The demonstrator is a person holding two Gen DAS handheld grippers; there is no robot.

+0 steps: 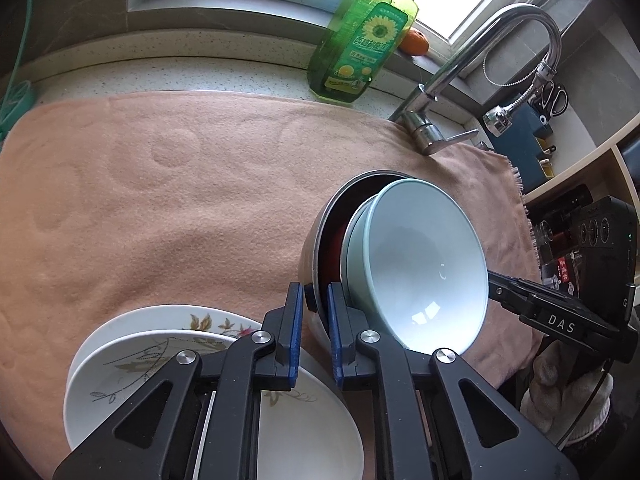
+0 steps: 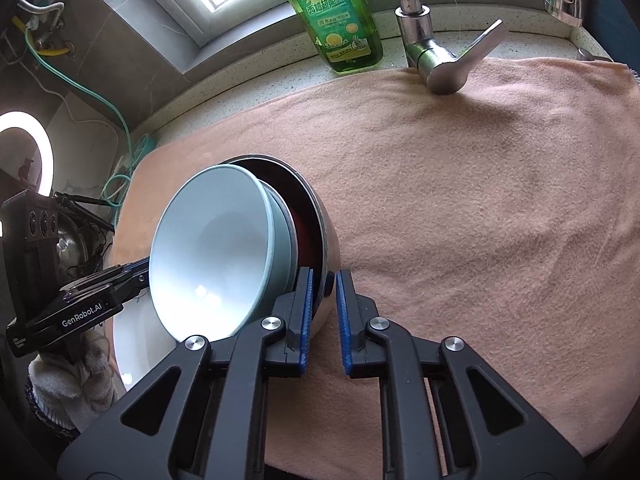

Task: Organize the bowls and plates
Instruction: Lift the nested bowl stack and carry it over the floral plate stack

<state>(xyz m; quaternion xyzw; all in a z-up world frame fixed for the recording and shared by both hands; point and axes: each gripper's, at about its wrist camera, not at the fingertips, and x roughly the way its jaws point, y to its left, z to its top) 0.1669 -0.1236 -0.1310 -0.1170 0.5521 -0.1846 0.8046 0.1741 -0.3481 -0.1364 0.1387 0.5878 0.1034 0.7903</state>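
Note:
A steel bowl (image 1: 314, 240) (image 2: 331, 236) rests on the pink towel (image 1: 160, 200). Pale blue bowls (image 1: 424, 264) (image 2: 212, 248) are nested in it and lean over its rim, with something dark red beneath them. My left gripper (image 1: 314, 314) is shut on the steel bowl's near rim, which sits between its blue pads. My right gripper (image 2: 325, 300) is shut on the opposite rim. Each gripper shows in the other view, left gripper (image 2: 138, 276) and right gripper (image 1: 496, 286), with tips hidden behind the blue bowls. Stacked white patterned plates (image 1: 132, 360) lie just left of the steel bowl.
A green dish-soap bottle (image 1: 360, 40) and a chrome faucet (image 1: 432, 128) stand at the towel's back edge, an orange (image 1: 416, 42) on the sill. A gloved hand (image 1: 560, 396) holds the right gripper. A ring light (image 2: 24, 152) glows at far left.

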